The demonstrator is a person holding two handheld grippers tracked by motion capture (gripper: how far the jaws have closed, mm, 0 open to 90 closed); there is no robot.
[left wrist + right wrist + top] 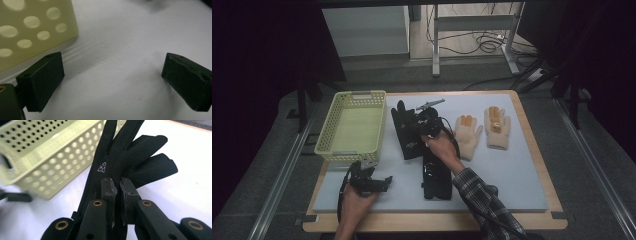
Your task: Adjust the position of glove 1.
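Note:
A black glove (406, 136) lies on the white mat beside the yellow basket (352, 127), its fingers pointing away from me. My right gripper (423, 125) is shut on this glove; in the right gripper view the two jaws (117, 183) pinch a fold of the black glove (130, 157), which is lifted and bunched. A second black glove (435, 177) lies flat nearer to me, partly under the right forearm. My left gripper (374, 182) rests low on the mat below the basket, with its jaws (112, 68) wide open and nothing between them.
Two cream gloves (468, 136) (497, 127) with orange fingertips lie to the right on the mat (512, 175). The perforated basket wall (30, 27) is close to the left gripper, and the basket (50, 152) is left of the held glove. Cables and table legs lie beyond the table.

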